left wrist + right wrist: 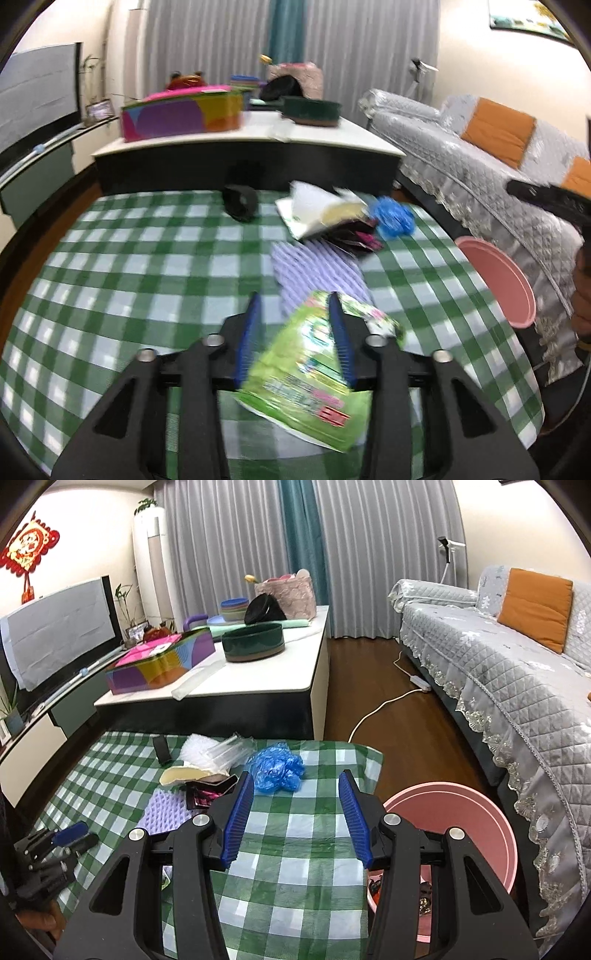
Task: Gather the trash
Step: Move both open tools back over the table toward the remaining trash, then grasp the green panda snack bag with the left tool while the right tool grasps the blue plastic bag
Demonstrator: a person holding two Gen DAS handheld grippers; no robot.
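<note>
A green-checked tablecloth (295, 867) covers the near table; sofa (517, 672) right. The left gripper (295, 328) stands open around a green packet (306, 376) (print blurred); the right gripper (295, 812) gapes empty.

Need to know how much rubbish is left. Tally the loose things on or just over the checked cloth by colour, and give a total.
Green: 1, packet
Purple: 1, foam mat
Blue: 1, crumpled bag
Black: 2, strap and wrapper with pink print
White: 1, plastic wrap
Cream: 1, foam piece
Total: 7
</note>
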